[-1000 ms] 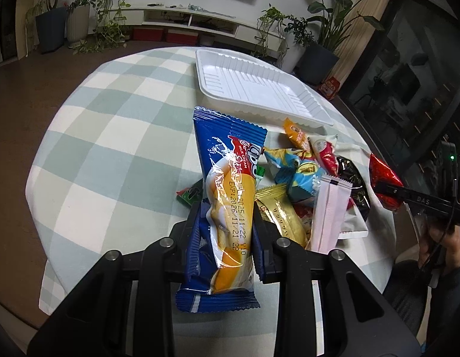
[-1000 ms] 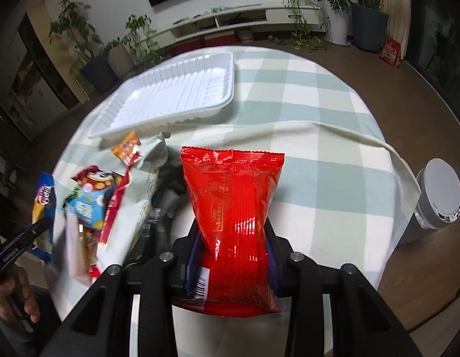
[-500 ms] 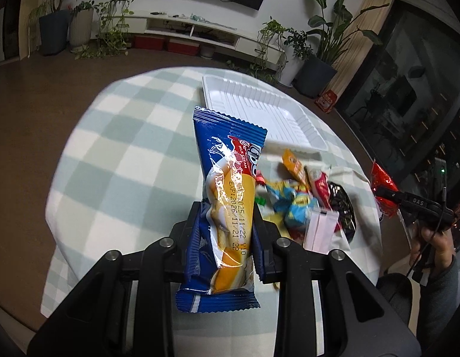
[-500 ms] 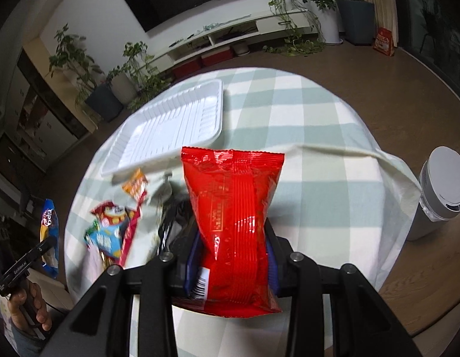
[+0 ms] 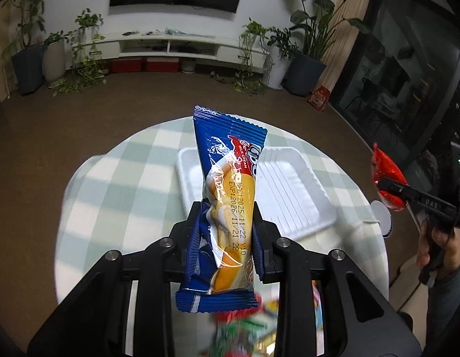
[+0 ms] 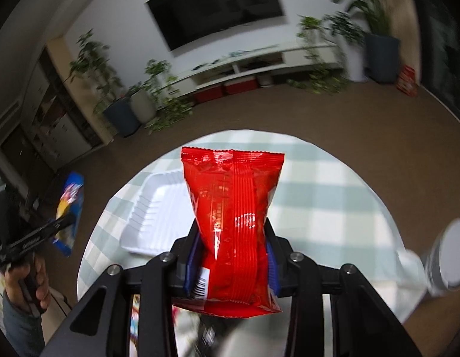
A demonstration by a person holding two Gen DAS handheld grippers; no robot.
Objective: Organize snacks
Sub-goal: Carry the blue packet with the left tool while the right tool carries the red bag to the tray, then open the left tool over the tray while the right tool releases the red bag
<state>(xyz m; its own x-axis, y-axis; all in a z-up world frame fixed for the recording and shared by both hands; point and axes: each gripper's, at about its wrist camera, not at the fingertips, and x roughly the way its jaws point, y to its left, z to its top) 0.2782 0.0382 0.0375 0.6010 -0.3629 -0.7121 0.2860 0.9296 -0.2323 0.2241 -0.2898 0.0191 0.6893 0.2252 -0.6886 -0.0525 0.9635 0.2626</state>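
white tray [image 5: 292,196] bare, on checked tablecloth [image 5: 117,184]

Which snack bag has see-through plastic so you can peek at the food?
The long blue cake packet in the left gripper. Its middle is clear plastic showing yellow cake; the red bag in the right gripper is solid foil.

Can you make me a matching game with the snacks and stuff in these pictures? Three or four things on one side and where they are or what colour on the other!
Things:
1. blue snack packet
2. red snack bag
3. white tray
4. tablecloth

Clues:
A. lying on the table with nothing in it
B. gripped by the right gripper
C. pale green and white checks
D. gripped by the left gripper

Pairs: 1-D, 2-B, 3-A, 4-C
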